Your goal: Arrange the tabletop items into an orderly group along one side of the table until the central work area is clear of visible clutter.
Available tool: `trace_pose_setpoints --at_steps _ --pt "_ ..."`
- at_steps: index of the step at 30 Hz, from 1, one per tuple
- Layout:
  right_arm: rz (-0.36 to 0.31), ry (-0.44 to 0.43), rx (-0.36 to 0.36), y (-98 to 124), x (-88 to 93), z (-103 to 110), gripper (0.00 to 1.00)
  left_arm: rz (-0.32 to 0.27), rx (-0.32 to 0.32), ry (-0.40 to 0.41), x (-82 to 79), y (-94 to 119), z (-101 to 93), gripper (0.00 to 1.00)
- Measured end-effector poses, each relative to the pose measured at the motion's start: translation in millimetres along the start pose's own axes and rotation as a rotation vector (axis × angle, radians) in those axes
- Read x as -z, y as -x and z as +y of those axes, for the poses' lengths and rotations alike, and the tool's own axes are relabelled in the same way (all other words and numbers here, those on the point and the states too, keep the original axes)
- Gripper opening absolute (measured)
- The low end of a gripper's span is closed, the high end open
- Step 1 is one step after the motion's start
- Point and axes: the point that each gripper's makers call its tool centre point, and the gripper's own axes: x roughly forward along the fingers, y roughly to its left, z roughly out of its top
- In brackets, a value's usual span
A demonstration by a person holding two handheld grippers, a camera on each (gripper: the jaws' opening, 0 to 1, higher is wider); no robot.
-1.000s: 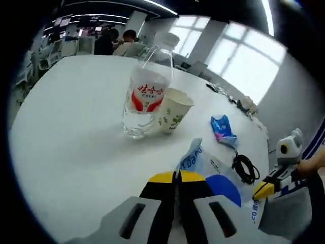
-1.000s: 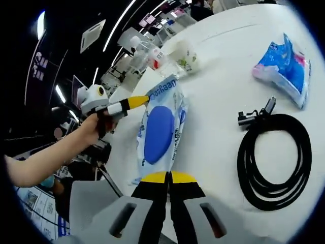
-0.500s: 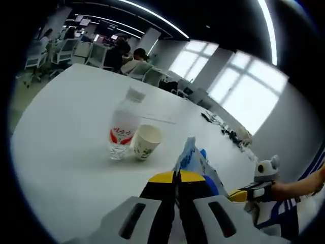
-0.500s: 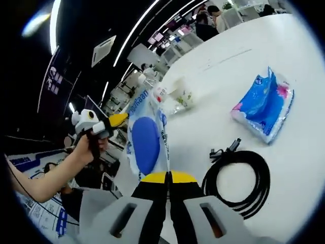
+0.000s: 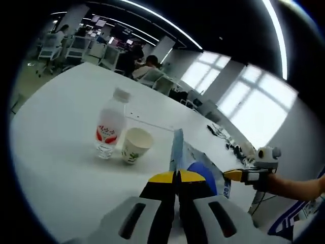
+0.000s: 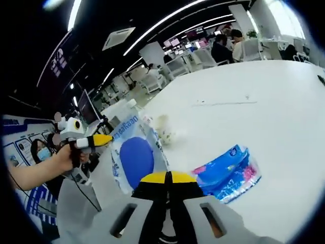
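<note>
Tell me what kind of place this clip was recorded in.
Most likely an open-plan office: a large white table stands in front of rows of desks with office chairs and monitors, under long ceiling strip lights. People sit working at the far desks.

Past the far edge of the white tabletop (image 5: 56,152) there is a big office room. People (image 5: 144,63) sit there on chairs near desks. More white chairs (image 5: 76,48) stand in rows. Long bright lights (image 5: 152,10) run across the dark ceiling. Big bright windows (image 5: 254,96) fill one wall. In the right gripper view, people (image 6: 226,48) sit beyond the tabletop too, and a square vent (image 6: 118,36) sits in the ceiling. Small screens (image 6: 177,40) hang far back.
</note>
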Motion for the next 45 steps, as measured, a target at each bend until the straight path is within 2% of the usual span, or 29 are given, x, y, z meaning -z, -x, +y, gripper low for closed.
trace_pose_setpoints --at_steps 5,11,13,15,17,22,29,31,34,36,45 --pt "0.011 0.074 0.003 4 -12.3 -13 0.0 -0.015 -0.023 0.014 -1.4 -18 -8.4 0.0" --pt "0.02 0.123 0.02 0 -36.9 -46 0.0 -0.012 -0.064 -0.027 -0.3 -44 -15.4 0.0" --pt "0.037 0.162 0.027 -3 -42.6 -55 0.0 -0.002 -0.082 -0.057 1.8 -52 -17.8 0.0" --pt "0.048 0.182 0.03 -7 -50.7 -65 0.0 0.034 -0.115 -0.126 7.0 -60 -18.5 0.0" --pt "0.048 0.176 0.028 -10 -60.5 -73 0.0 0.04 -0.127 -0.125 8.4 -67 -19.6 0.0" --pt "0.067 0.269 0.034 -16 -78.0 -84 0.0 0.029 -0.151 -0.098 3.8 -82 -15.8 0.0" --pt "0.108 0.35 0.039 -36 -97.1 -109 0.0 0.002 -0.231 -0.133 -3.7 -108 -4.3 0.0" --pt "0.114 0.359 0.032 -43 -101.5 -114 0.0 0.016 -0.263 -0.16 -1.9 -115 1.1 0.0" --pt "0.142 0.399 0.026 -52 -102.2 -123 0.0 0.034 -0.288 -0.173 2.6 -125 7.8 0.0" --pt "0.157 0.419 0.023 -59 -101.0 -131 0.0 0.039 -0.294 -0.14 6.3 -129 11.7 0.0" --pt "0.2 0.405 -0.009 -85 -94.1 -153 0.0 0.055 -0.356 -0.12 11.0 -143 31.7 0.0"
